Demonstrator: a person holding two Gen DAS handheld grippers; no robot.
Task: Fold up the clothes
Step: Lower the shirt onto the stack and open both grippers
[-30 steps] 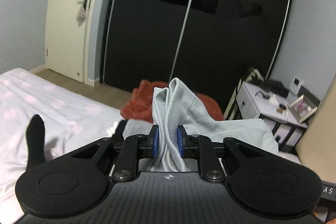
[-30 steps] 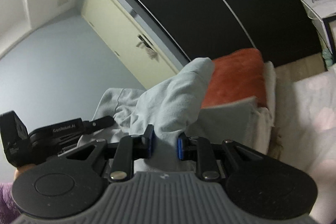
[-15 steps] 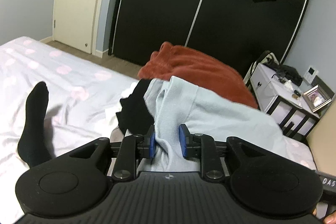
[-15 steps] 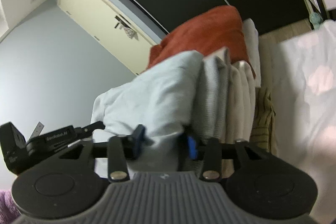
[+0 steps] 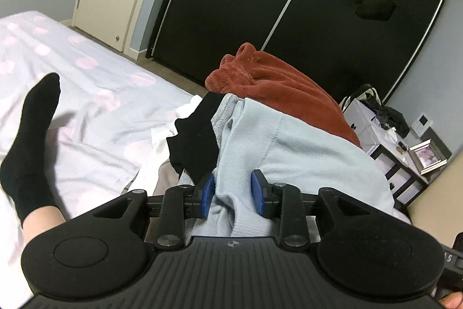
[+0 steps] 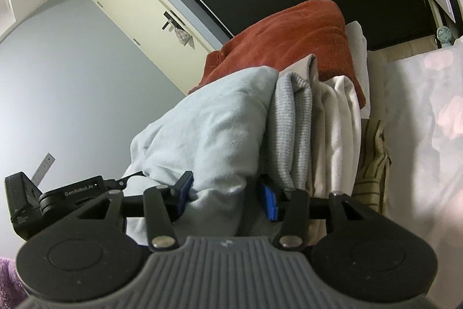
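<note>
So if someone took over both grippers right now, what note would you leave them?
Left gripper: jaws have just been opening, light blue garment between them, pads no longer pinching it.
Right gripper: jaws apart, have just been opening, the same garment's fold loose between them.
The folded garment now lies on the clothes stack on the bed, in front of the rust-red fleece.
Left to do: back both grippers out and fetch the next item.

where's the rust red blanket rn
In the left wrist view the rust red blanket lies just beyond the pale blue garment, before the black wardrobe.
</note>
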